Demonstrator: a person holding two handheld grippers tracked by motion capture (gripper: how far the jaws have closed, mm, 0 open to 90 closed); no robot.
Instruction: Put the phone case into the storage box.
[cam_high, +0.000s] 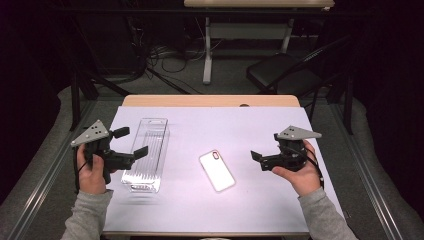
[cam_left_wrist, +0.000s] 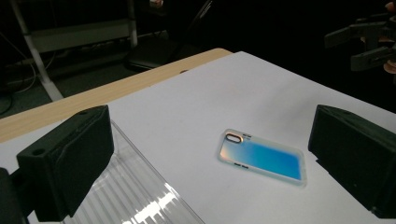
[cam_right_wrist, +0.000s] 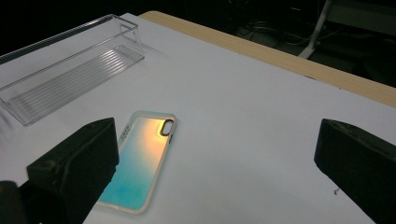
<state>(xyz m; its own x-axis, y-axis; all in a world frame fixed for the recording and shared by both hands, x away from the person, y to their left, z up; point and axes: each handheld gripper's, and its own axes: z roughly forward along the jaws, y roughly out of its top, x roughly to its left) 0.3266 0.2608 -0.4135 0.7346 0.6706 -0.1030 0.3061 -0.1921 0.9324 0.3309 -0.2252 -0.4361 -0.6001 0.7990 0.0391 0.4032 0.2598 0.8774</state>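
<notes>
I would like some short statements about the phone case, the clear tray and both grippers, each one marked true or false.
1. The phone case lies flat on the white sheet. True.
2. The phone case lies inside the clear tray. False: it lies beside the tray, apart from it.
3. The right gripper holds the phone case. False: its jaws are open and hold nothing.
4. The left gripper is open. True.
5. The clear tray holds nothing. True.
</notes>
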